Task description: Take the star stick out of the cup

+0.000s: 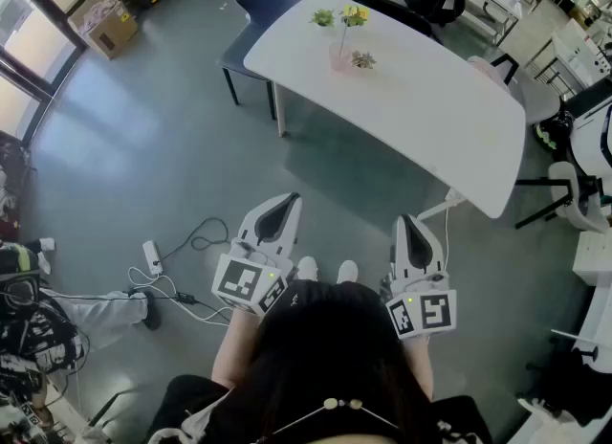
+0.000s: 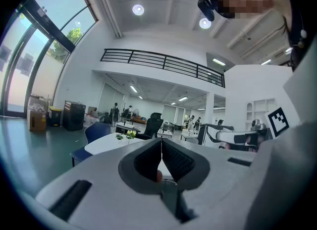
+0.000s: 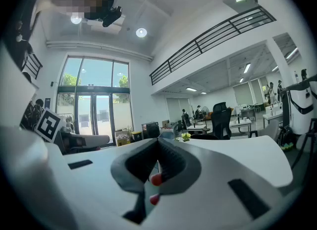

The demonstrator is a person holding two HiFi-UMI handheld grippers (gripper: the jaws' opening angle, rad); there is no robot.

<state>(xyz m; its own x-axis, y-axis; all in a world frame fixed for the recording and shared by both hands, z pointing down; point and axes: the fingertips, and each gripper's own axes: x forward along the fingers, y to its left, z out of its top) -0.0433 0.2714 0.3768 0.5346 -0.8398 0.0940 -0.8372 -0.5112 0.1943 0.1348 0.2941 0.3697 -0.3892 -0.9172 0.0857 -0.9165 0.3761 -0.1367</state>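
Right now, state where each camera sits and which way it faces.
Head view: on the person's head, facing steeply down at the white table and cup; hair, left gripper and right gripper show.
Left gripper view: on the left gripper, facing along its closed jaws toward the white table.
Right gripper view: likewise on the right gripper, jaws closed.
Shared: all three see the white table.

Head view, looking steeply down. Upper centre: a white table (image 1: pixel 430 117) carrying a pale pink cup (image 1: pixel 340 58), from which the star stick (image 1: pixel 354 15) rises with a yellow-green top. A blue chair (image 1: pixel 264 0) stands at the table's far left end. Lower centre: the left gripper (image 1: pixel 286 206) and right gripper (image 1: pixel 411 223), well short of the table, both pointing towards it above the grey floor (image 1: pixel 143 145). A power strip (image 1: pixel 152 256) with a cable lies at lower left.
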